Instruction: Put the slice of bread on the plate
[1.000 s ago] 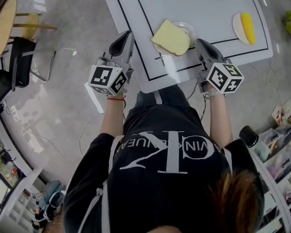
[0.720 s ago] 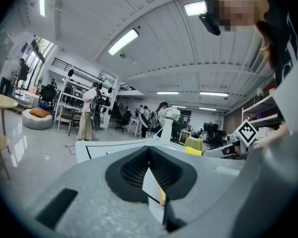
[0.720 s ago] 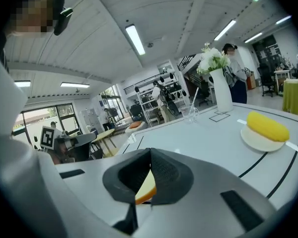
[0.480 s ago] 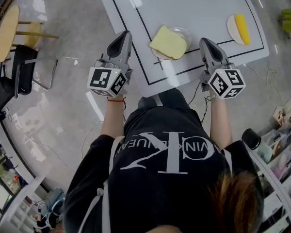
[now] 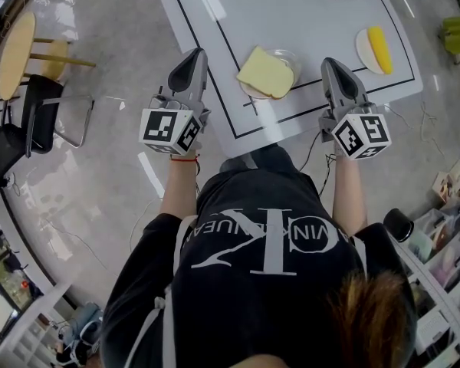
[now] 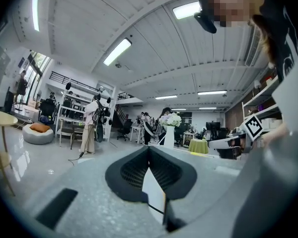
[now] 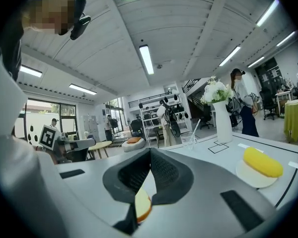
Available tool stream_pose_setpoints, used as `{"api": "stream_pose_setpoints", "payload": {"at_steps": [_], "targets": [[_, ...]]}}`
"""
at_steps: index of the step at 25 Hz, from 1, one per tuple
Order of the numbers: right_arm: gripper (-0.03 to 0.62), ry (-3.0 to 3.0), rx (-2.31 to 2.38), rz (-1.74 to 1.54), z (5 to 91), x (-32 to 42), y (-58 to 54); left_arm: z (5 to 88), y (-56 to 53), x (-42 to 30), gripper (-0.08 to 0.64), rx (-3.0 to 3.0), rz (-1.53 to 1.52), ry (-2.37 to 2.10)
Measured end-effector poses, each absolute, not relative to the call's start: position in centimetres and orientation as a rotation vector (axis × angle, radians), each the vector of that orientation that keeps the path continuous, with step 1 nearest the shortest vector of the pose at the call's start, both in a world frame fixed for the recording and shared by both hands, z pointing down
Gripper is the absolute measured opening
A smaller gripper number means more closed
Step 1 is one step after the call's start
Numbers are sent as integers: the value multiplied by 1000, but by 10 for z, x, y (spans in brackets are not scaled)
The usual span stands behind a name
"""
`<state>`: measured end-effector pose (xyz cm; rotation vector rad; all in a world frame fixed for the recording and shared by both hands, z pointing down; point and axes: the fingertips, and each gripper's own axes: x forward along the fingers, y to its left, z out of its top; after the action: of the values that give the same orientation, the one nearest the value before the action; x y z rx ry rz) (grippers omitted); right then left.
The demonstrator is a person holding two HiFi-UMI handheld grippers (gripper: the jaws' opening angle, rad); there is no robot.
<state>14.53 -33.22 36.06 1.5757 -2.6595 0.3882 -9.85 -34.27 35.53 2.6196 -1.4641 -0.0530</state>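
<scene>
white table (image 5: 307, 21) | bread slice (image 5: 265, 73) on plate (image 5: 293, 54), between left tongs (image 5: 194, 57) and right tongs (image 5: 334, 66) | both closed, empty

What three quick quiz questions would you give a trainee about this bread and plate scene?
1. True or false: the slice of bread lies on the clear plate.
2. What lies on the white plate? A) a yellow oblong food item B) a fork C) a spoon
3. Fill in: the jaws of the right hand-held gripper are ____ (apart or together).

Key: 1 true; 2 A; 3 together, with nothing held between them.
</scene>
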Motion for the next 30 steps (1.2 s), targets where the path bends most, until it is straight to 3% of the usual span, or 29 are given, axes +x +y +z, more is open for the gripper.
{"api": "stream_pose_setpoints", "payload": {"at_steps": [30], "targets": [[0,-2784,1591,168,310,151,-336,301,-353,-104,2,2687,-128,-1622]]}}
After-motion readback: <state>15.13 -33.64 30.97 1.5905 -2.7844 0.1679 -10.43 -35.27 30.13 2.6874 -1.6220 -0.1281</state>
